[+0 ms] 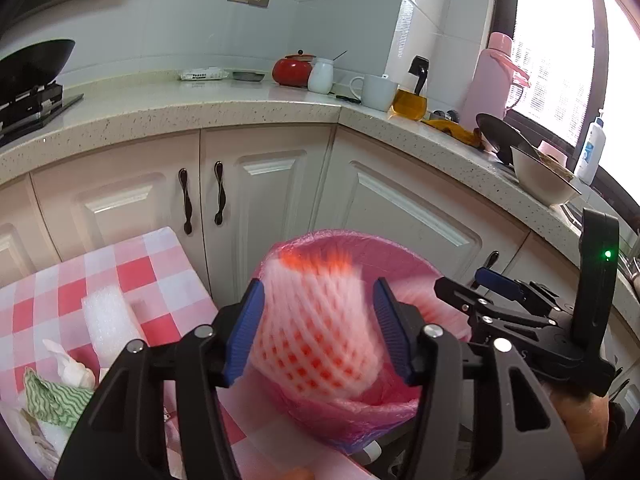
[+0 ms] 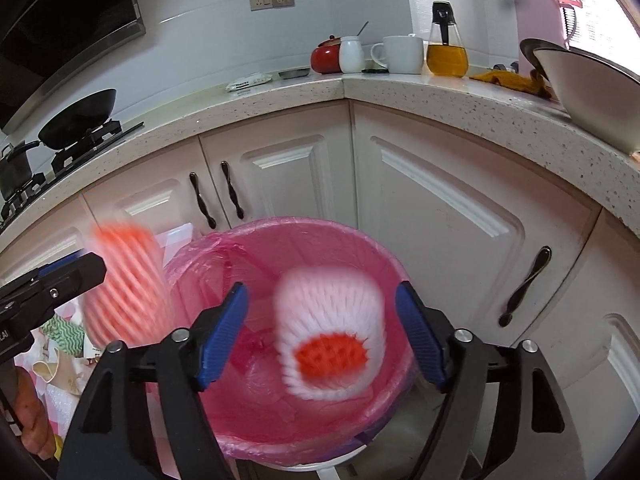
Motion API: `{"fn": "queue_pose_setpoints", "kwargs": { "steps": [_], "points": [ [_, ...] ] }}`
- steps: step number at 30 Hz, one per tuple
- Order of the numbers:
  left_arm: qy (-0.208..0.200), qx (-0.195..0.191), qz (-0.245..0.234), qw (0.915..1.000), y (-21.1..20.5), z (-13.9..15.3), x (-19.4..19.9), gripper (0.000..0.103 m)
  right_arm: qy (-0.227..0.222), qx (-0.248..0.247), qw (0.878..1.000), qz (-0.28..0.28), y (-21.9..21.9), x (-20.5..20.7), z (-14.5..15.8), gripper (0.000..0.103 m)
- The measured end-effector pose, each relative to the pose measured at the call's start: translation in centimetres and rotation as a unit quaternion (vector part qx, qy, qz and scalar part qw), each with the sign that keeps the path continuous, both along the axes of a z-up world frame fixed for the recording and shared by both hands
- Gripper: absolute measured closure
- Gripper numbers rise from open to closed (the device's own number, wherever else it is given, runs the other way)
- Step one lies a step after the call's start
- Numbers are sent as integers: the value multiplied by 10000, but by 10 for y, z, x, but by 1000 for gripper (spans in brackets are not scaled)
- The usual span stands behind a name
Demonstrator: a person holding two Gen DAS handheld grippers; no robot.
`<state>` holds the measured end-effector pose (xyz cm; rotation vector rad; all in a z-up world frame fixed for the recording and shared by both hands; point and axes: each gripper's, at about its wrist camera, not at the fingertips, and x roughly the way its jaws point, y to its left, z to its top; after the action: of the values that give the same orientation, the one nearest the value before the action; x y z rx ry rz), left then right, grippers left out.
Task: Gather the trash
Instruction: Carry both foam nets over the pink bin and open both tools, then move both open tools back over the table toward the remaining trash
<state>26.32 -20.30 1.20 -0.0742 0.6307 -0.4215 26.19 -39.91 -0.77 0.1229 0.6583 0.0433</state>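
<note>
A bin lined with a pink bag (image 1: 400, 256) (image 2: 360, 240) stands on the floor before the cabinets. Over it, my left gripper (image 1: 318, 284) is open, and a blurred white and orange foam fruit net (image 1: 316, 328) hangs loose between its blue pads. In the right wrist view that net (image 2: 120, 280) shows beside the left gripper (image 2: 72, 268). My right gripper (image 2: 320, 286) is also open above the bin. A second foam net (image 2: 328, 332), blurred, sits in the air between its pads with a gap on each side. The right gripper (image 1: 480, 292) appears at the right in the left wrist view.
A table with a pink checked cloth (image 1: 132, 272) sits left of the bin, bearing white bubble wrap (image 1: 108, 320), a tissue (image 1: 68, 364) and a green wavy wrapper (image 1: 56, 400) (image 2: 64, 330). Cabinet doors (image 2: 440, 220) stand behind. A bowl (image 2: 592, 92) overhangs the counter edge (image 1: 240, 116).
</note>
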Motion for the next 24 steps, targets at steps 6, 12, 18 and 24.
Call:
{"fn": "queue_pose_setpoints", "kwargs": {
  "steps": [6,12,18,24],
  "points": [
    [-13,-5,44,10000,5,1,-5,48,12,57,10000,-3,0,-9,-2,30],
    [-67,-31,157,9998,19,4,-20,48,-64,134,9999,-7,2,-27,1,27],
    [-218,3,324,9992,44,11,-46,46,-204,98,9997,80,12,-48,6,21],
    [-355,112,587,9976,78,14,-82,43,-353,127,9990,226,35,-75,12,21]
  ]
}}
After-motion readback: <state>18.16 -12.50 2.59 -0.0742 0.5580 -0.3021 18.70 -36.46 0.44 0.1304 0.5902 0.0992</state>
